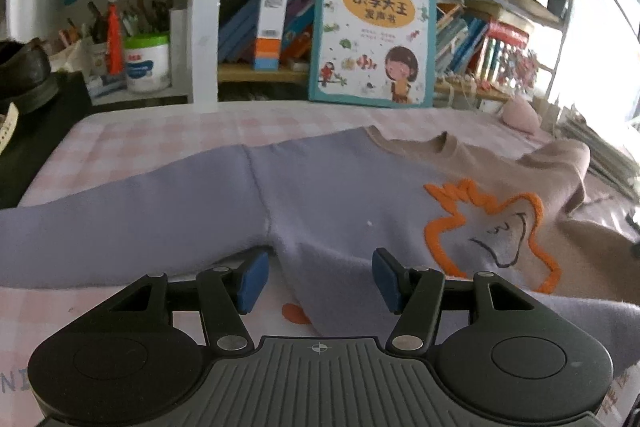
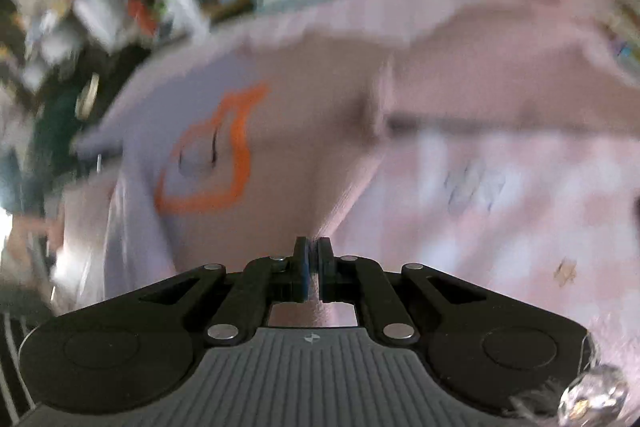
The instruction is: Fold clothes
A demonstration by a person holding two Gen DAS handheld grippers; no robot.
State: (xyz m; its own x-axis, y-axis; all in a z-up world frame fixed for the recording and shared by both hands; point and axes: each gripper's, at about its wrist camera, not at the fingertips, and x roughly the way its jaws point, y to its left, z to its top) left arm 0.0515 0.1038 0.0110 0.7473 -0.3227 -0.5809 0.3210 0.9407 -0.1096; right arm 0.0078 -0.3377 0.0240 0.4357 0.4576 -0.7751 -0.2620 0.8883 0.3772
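Observation:
A child's sweatshirt (image 1: 328, 195), half lavender and half tan with an orange-outlined figure on the chest, lies spread on the pink checked tablecloth (image 1: 132, 143). In the left wrist view my left gripper (image 1: 320, 279) is open, and the blue pads (image 1: 253, 281) straddle the lavender fabric near the armpit seam. The right wrist view is blurred by motion. There my right gripper (image 2: 313, 267) is shut on the tan hem of the sweatshirt (image 2: 312, 131), and the cloth rises from the jaws toward the body of the garment.
A bookshelf with a picture book (image 1: 374, 31), more books and jars stands behind the table. A dark shoe (image 1: 24, 75) sits on a black surface at the far left. A pink object (image 1: 520, 115) lies at the table's back right.

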